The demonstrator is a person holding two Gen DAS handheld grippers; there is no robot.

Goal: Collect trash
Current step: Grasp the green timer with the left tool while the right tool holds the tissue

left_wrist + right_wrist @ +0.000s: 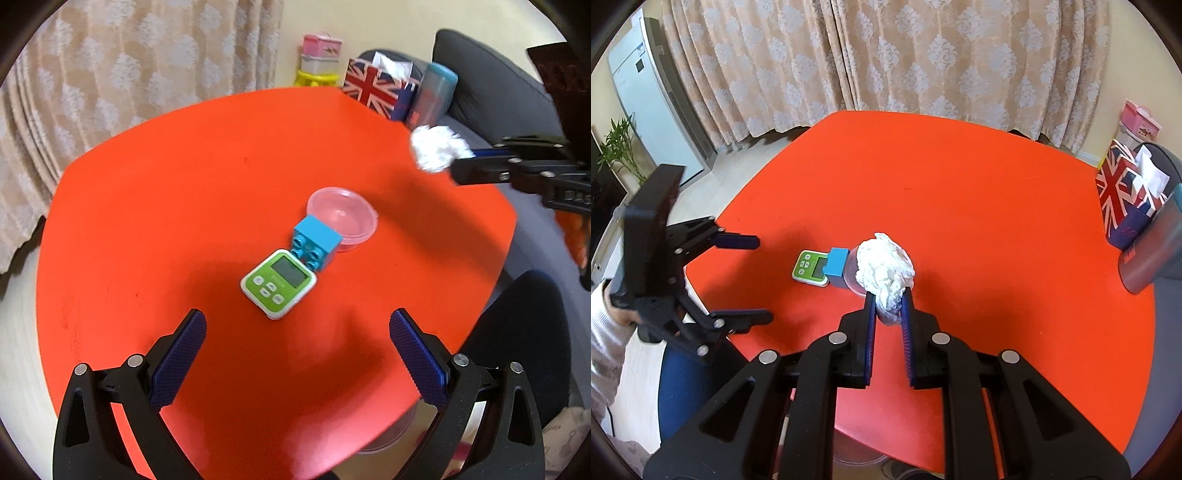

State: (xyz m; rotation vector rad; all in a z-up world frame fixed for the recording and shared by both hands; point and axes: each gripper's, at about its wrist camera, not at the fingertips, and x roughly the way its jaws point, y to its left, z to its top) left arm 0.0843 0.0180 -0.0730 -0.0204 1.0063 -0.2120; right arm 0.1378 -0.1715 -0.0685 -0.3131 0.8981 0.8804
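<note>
Our right gripper, jaws clenched on the tissue, holds it above the tabletop while our left gripper hangs released, so we judge pickup done and carrying to a bin next.

table red | tissue white | timer green | block blue (bowl pink)
</note>
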